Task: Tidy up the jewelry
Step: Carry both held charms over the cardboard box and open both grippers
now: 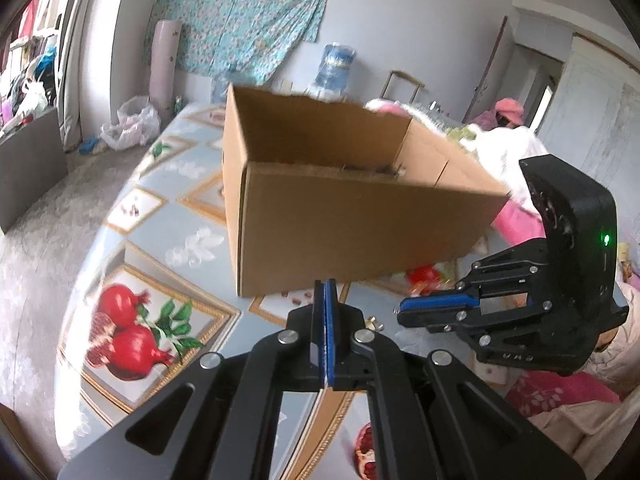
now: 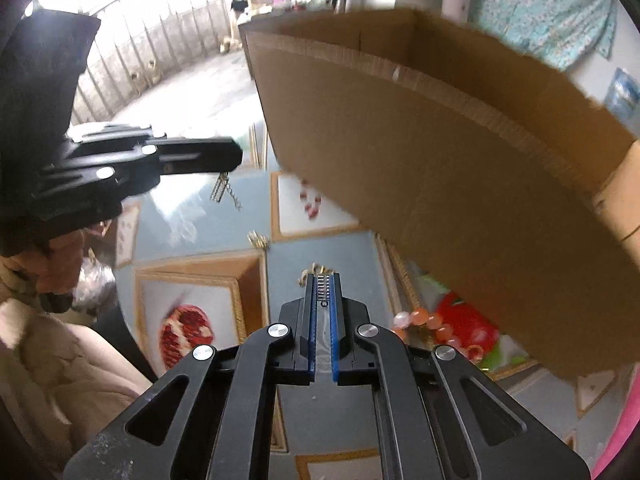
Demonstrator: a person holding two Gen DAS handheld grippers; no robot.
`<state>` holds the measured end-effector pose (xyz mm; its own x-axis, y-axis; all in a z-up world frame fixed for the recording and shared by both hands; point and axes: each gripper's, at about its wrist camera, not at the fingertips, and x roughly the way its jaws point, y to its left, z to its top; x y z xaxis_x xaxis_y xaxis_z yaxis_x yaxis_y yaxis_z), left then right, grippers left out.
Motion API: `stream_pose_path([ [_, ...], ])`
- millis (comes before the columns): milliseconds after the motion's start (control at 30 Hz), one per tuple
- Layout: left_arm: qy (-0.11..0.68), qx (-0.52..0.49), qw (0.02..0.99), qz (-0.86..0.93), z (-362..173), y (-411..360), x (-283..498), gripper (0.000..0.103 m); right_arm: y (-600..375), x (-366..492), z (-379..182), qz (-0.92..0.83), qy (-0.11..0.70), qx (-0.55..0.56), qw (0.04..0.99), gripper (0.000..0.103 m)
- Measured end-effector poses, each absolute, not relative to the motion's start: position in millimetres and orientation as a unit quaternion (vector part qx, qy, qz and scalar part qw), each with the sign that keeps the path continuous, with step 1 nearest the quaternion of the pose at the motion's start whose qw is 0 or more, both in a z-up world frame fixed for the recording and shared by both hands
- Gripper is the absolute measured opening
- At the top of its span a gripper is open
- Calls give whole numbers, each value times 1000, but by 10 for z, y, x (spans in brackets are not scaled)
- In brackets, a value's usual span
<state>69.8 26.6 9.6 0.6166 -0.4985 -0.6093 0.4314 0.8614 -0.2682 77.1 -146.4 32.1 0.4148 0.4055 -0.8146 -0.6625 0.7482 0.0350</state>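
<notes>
Two grippers work over a table (image 1: pixel 192 208) covered in a pomegranate-print cloth, with an open cardboard box (image 1: pixel 344 216) standing on it.

Seen from the left wrist camera, the left gripper (image 1: pixel 325 292) sits at lower centre of the frame with its blue pads pressed flat together. From the right wrist camera the same gripper (image 2: pixel 234 156) reaches in from the left edge, and a short silver chain (image 2: pixel 224 192) dangles from its tip, pinched between the closed fingers.

At bottom centre of the right wrist view, the right gripper (image 2: pixel 323 280) has its jaws nearly together, clamped on a small metal spring-like piece (image 2: pixel 323 290) of jewelry that stands between the blue pads near their tips. In the left wrist view this gripper (image 1: pixel 402 308) comes in from the right side, fingers drawn together.

On the cloth just beyond the right gripper lies a small gold-coloured piece (image 2: pixel 318 269); another gold bit (image 2: pixel 258 239) rests further up. Several orange beads (image 2: pixel 424 320) lie to the lower right, beside the box's near wall.
</notes>
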Motion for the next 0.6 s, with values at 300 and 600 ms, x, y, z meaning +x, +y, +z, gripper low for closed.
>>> stream_pose_path([
  [300,240,-61,912,-328,1087,240,749,0,-1783,814,1432,331,299,-82,891,4],
  [600,403,-53,863,-300,808,-532,2015,0,-2115,1824,1123,279,403,-32,871,4],
])
